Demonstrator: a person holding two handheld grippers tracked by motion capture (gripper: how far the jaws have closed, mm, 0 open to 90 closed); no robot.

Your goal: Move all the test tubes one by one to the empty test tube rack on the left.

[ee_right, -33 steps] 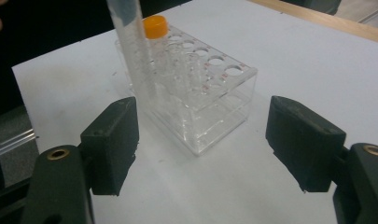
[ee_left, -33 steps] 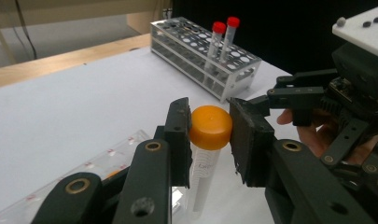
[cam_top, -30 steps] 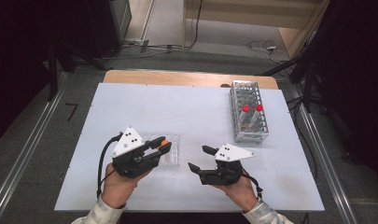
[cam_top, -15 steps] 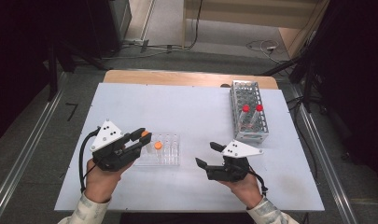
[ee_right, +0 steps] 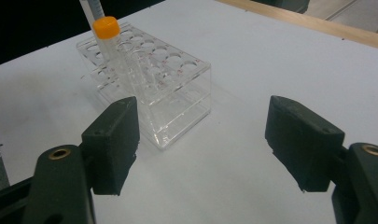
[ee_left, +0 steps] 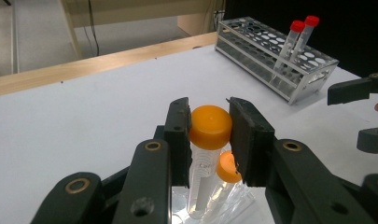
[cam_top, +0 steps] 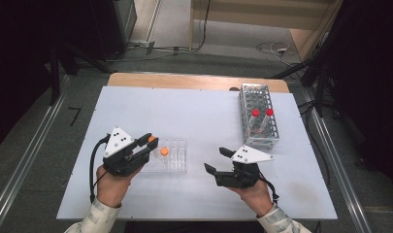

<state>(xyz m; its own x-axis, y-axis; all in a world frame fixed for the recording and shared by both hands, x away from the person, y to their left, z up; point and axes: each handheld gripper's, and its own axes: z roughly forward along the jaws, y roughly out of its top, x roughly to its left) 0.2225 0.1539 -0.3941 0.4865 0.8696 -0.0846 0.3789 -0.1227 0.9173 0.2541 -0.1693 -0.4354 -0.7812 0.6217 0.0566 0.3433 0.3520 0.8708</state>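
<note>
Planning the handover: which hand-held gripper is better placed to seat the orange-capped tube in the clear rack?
Left. The left hand-held gripper already clamps the orange-capped tube over the clear rack; the right hand-held gripper is open, apart.

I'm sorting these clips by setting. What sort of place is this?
Probably a lab-style test bench: a metal tube rack with red-capped tubes, a clear acrylic rack, and an orange-capped tube on a white table.

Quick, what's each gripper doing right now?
Left gripper: closed on an orange-capped clear plastic tube.
Right gripper: open, holding nothing.
</note>
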